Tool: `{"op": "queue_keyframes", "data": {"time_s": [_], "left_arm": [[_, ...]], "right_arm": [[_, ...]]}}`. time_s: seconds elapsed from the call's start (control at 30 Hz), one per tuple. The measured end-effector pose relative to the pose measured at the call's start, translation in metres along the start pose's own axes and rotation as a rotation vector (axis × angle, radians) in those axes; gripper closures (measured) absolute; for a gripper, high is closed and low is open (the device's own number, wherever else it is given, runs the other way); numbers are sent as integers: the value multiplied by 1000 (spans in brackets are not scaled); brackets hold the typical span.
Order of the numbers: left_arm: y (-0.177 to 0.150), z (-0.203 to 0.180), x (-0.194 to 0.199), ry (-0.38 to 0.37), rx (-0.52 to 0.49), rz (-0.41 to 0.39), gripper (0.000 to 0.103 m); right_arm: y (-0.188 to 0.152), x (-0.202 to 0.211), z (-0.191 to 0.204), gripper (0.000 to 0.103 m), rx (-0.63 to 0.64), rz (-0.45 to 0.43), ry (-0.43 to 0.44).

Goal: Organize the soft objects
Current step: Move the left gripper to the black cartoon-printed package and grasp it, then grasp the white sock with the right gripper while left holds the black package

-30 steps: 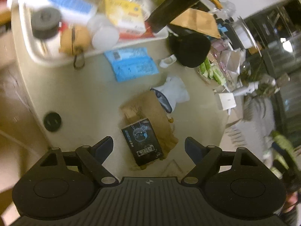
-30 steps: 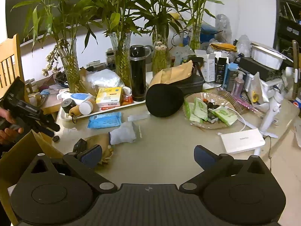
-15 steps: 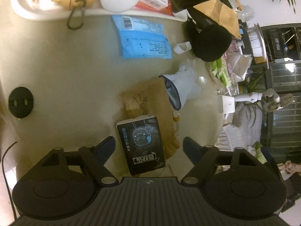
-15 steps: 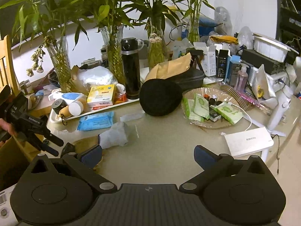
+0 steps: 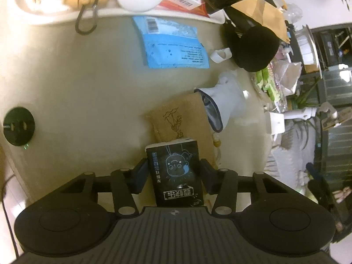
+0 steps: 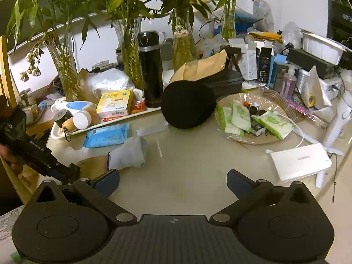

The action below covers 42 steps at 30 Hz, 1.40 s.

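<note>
- Fingers, left gripper: closing on a black packet that stands between them; both pads sit at its side edges, contact apparently just made, grip not yet firm.
- Fingers, right gripper: spread wide, nothing between them, over bare table.
- Black packet: at 6 o'clock in the left wrist view, lying on the near end of a tan pouch.
- Risk, judged: the packet is soft, so a hard squeeze may buckle it; a light one may let it slide out on lifting.
- Risk, judged: the pouch beneath could be snagged and dragged along if a pad catches its cloth.
- White pouch: at 1 o'clock from the packet, its dark-lined mouth overlapping the tan pouch's edge; a pull on one may shift the other. Contents hidden.
- Blue pack: at 12 o'clock, flat on the table, well apart.
- White tray: at 10 o'clock in the right wrist view; holds a yellow box, a white-capped tube, a small plush with a clip hanging over the rim, and a black flask.
- Clear dish: at 1 o'clock in the same view; holds green-and-white sachets and small dark bits.
- Black cap: between tray and dish.
</note>
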<state>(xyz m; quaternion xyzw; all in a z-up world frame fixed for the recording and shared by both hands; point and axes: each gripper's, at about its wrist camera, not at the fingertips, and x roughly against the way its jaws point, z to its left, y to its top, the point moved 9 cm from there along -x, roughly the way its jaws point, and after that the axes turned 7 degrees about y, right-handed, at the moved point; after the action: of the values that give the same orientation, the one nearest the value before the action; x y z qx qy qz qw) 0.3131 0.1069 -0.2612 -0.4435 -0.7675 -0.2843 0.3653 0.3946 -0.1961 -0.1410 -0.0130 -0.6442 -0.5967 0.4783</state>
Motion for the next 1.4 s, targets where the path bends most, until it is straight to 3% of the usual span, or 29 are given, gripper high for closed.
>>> {"op": "queue_keyframes", "data": {"time_s": [0.43,0.67,0.77,0.97,1.13,1.4], "left_arm": [[1,-18,58,35,-188,-239,56],[-8,-33,95,76,-331,-399,56],[-14,-37,105,56,-354,-442,56],[-16,-39,116,35,-347,-498,56],[-16,-43,117,11,-339,-515,56],[-17,-43,118,7,-350,-525,56]], "right_arm": [[-8,-44,14,0,55,84,84],[-5,-65,16,0,93,101,164],[-1,-78,18,2,89,111,215],[9,-110,22,11,80,124,278],[11,-143,27,30,47,150,320],[11,-182,32,40,18,165,324]]}}
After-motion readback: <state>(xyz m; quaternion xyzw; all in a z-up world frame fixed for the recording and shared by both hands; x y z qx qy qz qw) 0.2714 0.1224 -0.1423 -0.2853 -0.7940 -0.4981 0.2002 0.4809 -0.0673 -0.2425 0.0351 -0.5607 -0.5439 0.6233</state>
